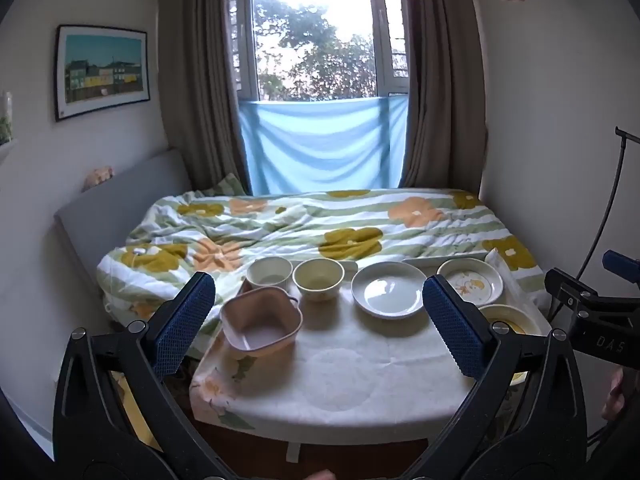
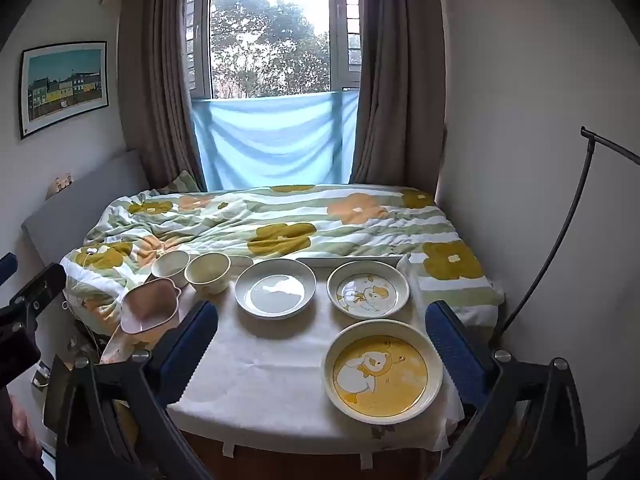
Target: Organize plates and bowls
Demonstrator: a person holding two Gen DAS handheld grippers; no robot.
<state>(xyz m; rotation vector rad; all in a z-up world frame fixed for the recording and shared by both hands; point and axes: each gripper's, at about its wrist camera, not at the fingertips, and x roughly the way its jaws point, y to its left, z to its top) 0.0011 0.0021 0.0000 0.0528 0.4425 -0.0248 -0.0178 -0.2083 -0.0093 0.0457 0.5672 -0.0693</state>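
The left gripper (image 1: 318, 320) hangs over the near left part of the table (image 1: 352, 376) with its jaws spread wide and nothing between them, and the right gripper (image 2: 320, 344) hovers over the near right part, equally wide and empty. Nearest the left gripper sits the pink square bowl (image 1: 261, 328), at the table's left edge and seemingly tilted; just beyond it stand the white bowl (image 1: 269, 273) and the cream bowl (image 1: 318, 279), side by side. Nearest the right gripper lies the large yellow plate (image 2: 383, 372) with a bear drawing; farther off are the duck plate (image 2: 368, 289) and, to its left, the plain white plate (image 2: 275, 288). All six pieces lie apart and none is stacked, so the sorting seems not yet begun. A sensible first step would be to take the nearest plate by its rim: come in low and level, slide one finger under the lip and one over it, and close firmly before lifting, since glazed ware is likely slippery. Stacking plates on the right, largest at the bottom, and nesting bowls on the left would keep each gripper on its own side. The cloth may drag if a dish is slid, so lifting clear seems safer. Beyond the table lies a bed with a flowered duvet (image 2: 280, 220).
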